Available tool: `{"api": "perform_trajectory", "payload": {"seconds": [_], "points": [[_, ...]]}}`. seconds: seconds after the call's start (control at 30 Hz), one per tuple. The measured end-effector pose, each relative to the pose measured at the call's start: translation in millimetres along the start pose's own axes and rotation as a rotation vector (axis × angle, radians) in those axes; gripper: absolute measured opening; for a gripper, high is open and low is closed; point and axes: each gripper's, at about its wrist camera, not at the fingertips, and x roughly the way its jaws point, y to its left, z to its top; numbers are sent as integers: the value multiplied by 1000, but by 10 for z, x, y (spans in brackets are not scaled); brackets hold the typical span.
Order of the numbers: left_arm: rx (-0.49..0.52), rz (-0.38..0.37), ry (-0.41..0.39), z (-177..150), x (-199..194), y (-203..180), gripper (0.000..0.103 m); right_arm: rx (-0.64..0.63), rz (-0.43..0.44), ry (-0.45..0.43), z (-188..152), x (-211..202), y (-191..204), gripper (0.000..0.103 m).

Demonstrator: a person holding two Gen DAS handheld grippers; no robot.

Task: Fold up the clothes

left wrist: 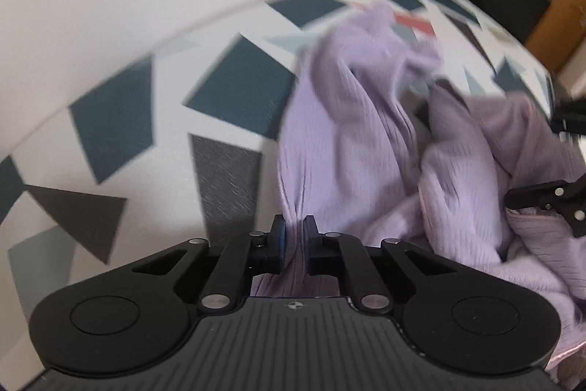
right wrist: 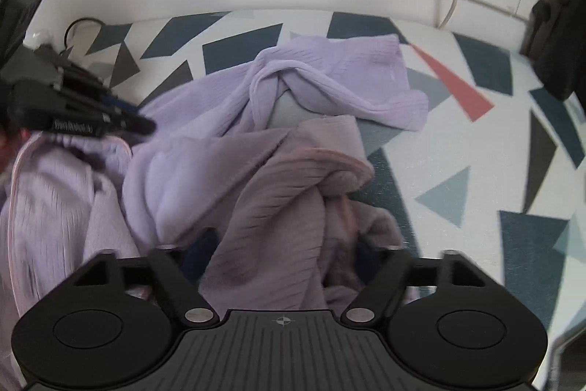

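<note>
The left claw (left wrist: 293,237) is pinching its fingers nearly together on a bunched fold of cloth, while the right claw (right wrist: 284,244) is holding its fingers wide apart, fabric draped between them.

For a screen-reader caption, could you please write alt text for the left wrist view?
The left tongs pinch a bunched fold of a crumpled lilac garment above a tablecloth patterned with geometric shapes. The right tongs reach in from the right edge.

I see soft, even daylight, no glare; motion blur smears the lilac garment (left wrist: 351,120); fisheye bends edges, corners vignette black.
</note>
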Motion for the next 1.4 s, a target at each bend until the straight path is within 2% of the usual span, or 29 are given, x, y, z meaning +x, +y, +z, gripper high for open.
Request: {"api": "perform_trajectory", "payload": {"seconds": [0.07,0.17,0.27,0.53,0.7,0.87,1.0,1.07,1.1,1.13,1.17,1.33,1.4], "points": [[-82,-5,-51,-12,-103,155,9,-8,-15,-9,2,-50,-42,42],[-144,34,-123,-67,-290,326,9,-3,-55,-44,136,-46,-60,34],[-216,84,-157,-276,-467,478,8,2,-95,-78,269,-43,-79,30],[-423,217,-226,-915,-922,886,8,17,-200,-183,648,-80,-146,28],[-553,295,-267,-1325,-1190,1112,8,38,-242,-158,548,0,-259,28],[-622,324,-273,-1728,-1288,1044,9,128,-256,-145,298,-82,-404,28],[-634,310,-227,-1804,-1248,1009,15,169,-243,-137,154,-164,-476,33],[-603,297,-231,-1773,-1307,942,22,172,-233,-165,124,-262,-481,43],[-586,278,-244,-1764,-1358,904,26,171,-232,-181,112,-332,-481,45],[-569,259,-258,-1754,-1409,866,38,170,-230,-197,100,-401,-480,51],[-559,239,-271,-1747,-1460,826,47,169,-227,-212,89,-470,-481,51],[-612,127,-330,-1759,-1718,661,50,174,-184,-217,43,-678,-524,54],[-651,43,-345,-1817,-1756,583,60,186,-162,-208,-31,-722,-547,59]]}}
